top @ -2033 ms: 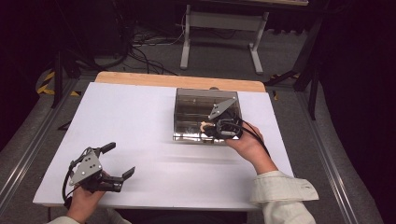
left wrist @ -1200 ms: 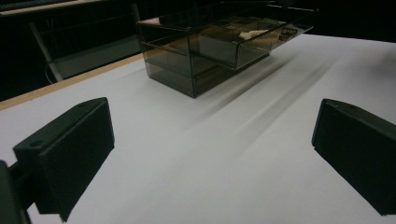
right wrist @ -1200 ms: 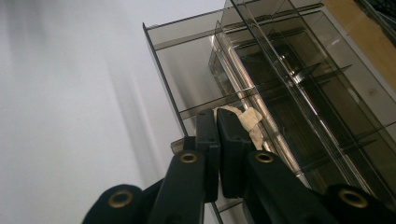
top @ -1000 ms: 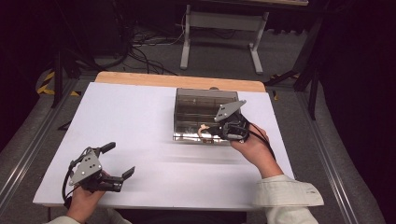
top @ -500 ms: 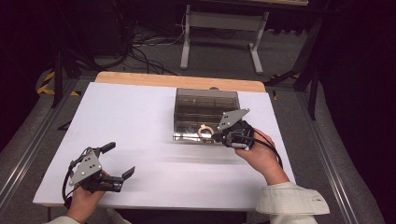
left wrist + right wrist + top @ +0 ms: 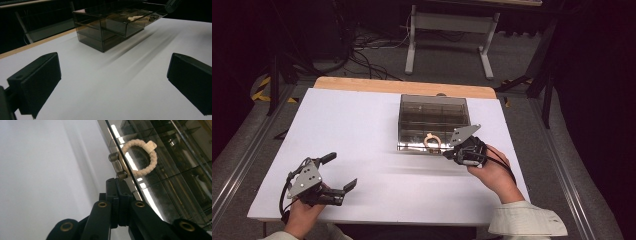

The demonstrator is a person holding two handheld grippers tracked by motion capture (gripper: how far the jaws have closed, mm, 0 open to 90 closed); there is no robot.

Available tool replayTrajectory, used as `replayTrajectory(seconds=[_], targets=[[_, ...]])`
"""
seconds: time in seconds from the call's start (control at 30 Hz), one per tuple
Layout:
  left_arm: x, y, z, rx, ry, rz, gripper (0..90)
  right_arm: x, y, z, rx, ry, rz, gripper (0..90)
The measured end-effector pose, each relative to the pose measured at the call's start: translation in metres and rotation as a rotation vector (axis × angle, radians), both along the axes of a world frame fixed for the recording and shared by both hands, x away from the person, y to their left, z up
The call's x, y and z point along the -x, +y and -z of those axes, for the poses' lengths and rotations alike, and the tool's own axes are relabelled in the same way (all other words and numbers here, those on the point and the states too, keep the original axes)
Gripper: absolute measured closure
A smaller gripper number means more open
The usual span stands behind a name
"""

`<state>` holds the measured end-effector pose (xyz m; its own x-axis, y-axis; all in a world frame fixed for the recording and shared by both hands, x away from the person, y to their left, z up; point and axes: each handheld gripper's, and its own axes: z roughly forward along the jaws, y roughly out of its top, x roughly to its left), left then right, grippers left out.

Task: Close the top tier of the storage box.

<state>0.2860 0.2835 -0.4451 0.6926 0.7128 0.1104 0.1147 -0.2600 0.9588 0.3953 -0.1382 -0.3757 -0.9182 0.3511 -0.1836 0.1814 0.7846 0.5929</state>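
With the right gripper (image 6: 117,192) clenched just short of the drawer handle (image 6: 117,165) and the left gripper (image 6: 112,82) released, the bracelet (image 6: 140,157) beyond could be jolted if the drawer (image 6: 432,142) is knocked.

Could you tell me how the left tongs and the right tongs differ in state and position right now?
The left tongs stand wide open with nothing between them, while the right tongs are shut.

The left tongs rest near the table's front left corner, far from the clear box; the right tongs sit at the box's front, beside its small handle and the cream bracelet.

Both are black and held by a hand.
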Motion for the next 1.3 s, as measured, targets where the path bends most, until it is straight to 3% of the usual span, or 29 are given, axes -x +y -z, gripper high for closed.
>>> replayTrajectory(seconds=[0.2,0.57,1.3], targets=[[0.000,0.000,0.000,0.000,0.000,-0.001,0.2,-0.003,-0.002,0.008,0.014,0.015,0.012,90.0],[0.000,0.000,0.000,0.001,0.002,0.002,0.1,-0.009,0.006,0.017,0.054,-0.002,0.035,90.0],[0.000,0.000,0.000,-0.001,0.002,0.003,0.1,-0.012,0.012,0.021,0.052,0.000,0.055,90.0]])
